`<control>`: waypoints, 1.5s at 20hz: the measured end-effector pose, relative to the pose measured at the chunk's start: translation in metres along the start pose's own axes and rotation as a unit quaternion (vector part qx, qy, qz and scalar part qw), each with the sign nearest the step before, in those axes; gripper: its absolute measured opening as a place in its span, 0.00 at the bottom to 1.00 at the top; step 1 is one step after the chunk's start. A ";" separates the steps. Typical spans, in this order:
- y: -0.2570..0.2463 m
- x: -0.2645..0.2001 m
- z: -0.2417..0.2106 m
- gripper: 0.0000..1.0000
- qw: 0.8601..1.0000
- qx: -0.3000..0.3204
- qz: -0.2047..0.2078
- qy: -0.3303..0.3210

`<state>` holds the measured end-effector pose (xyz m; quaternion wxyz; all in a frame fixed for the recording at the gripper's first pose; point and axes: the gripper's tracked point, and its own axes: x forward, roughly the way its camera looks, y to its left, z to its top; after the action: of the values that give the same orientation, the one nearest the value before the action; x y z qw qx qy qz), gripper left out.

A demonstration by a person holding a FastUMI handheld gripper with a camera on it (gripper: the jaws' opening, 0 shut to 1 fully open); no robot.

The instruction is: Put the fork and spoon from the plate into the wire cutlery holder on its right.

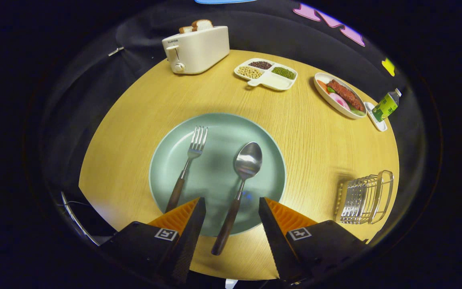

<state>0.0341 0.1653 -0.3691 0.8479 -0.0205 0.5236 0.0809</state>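
While your tool [232, 210] hangs over the near rim of the plate [269, 150], its two orange-faced fingers [183, 214] stand wide apart and grip nothing. You have the spoon's dark handle running between them, touching neither.

Hidden or unclear:
- The left finger covers the near end of the fork's handle.
- The wire cutlery holder [365, 196] sits at the right bench edge, well apart from the plate; you see it squeezed by the lens, so you cannot make out its compartments.
- The bottle [386, 105] at the far right is small, its label not legible.
- The food on the oval dish [339, 96] is hard to identify: red-brown and pink pieces.

Count:
- One fork [189, 164], on the left half of the plate, tines pointing far.
- One spoon [241, 180], on the right half, bowl far, handle end past the near rim and over the bench [323, 144].
- One round green plate.
- One holder, right of the plate.
- One white toaster [197, 50] at the far left with two bread slices [197, 26] showing.
- One divided tray [266, 73]: three fills of beans, one compartment bare.
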 end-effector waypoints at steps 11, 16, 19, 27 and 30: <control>-0.001 0.028 -0.016 0.22 0.997 0.026 0.001 0.069; -0.004 0.022 -0.013 0.10 0.997 0.018 0.026 0.074; -0.010 0.015 -0.011 0.07 0.996 0.026 0.039 0.074; -0.035 -0.056 0.020 0.07 0.995 0.040 0.082 0.032; -0.064 -0.089 0.021 0.07 0.994 0.040 0.098 0.030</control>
<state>0.0233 0.0945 -0.2836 0.8198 0.0627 0.5512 0.1419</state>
